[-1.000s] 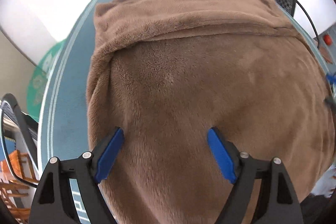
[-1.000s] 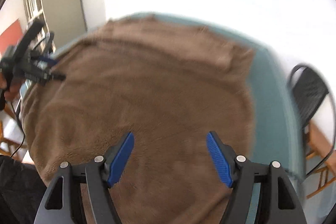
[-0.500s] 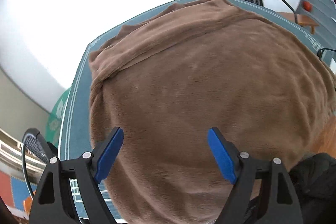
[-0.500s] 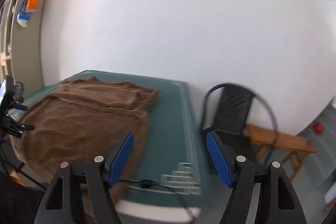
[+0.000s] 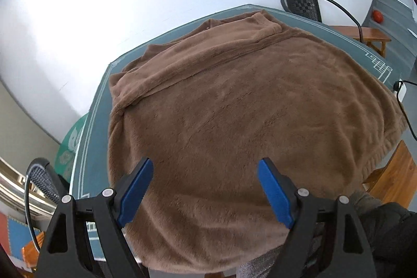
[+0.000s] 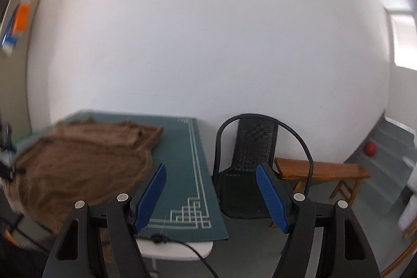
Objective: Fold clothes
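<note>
Brown fleece garment (image 5: pixel 234 121) spread flat, long axis across table (image 6: pixel 182 173), folded band at far edge, both grippers (image 5: pixel 204 189) (image 6: pixel 209 196) wide, empty

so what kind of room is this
Probably a plain room in a home: a brown fleece garment spread on a green-covered table, a black mesh chair and wooden bench against a white wall.

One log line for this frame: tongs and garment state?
left tongs: open, empty | right tongs: open, empty | brown garment: spread on table
</note>
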